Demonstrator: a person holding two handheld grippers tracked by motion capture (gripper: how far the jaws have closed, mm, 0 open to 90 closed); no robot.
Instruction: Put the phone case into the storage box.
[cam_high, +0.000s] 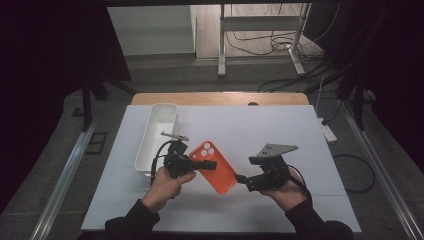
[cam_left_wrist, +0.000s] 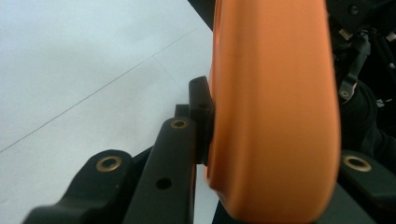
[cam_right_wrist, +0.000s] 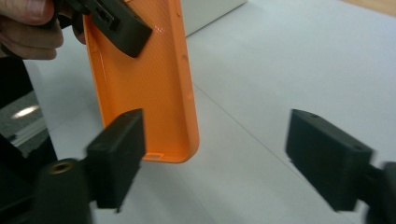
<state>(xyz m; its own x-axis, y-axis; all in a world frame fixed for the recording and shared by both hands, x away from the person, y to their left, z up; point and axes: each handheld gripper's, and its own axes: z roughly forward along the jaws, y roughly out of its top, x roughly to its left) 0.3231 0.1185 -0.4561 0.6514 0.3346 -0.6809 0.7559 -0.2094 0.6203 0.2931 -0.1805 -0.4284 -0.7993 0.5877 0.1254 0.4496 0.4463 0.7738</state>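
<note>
Table: flat white matte sheet over a wooden top, the wood showing as a strip along the far edge; thin seam lines ran across the white.

Bin: long, narrow white plastic tray with rounded corners, on the table's left side, lengthwise away from the person. Its inside looked bare as far as the high view showed. A small grey metal piece stuck out at its right rim; couldn't tell what it was.

Phone case: orange, soft-looking, rounded corners, camera cutouts at its far end. It was held up off the table between the two grippers, just right of the bin. The right gripper view showed its hollow inner face, finely dotted, with a raised lip and side button bumps. The left gripper view showed its smooth outer back.

Left gripper: jaws pinched on the case near the camera end, one black pad flat against the back.

Right gripper: jaws spread wide, nothing between them, near the case's lower end; one pad sat just in front of the case's bottom edge, contact not clear.

Nothing lay between the grippers and the case.
</note>
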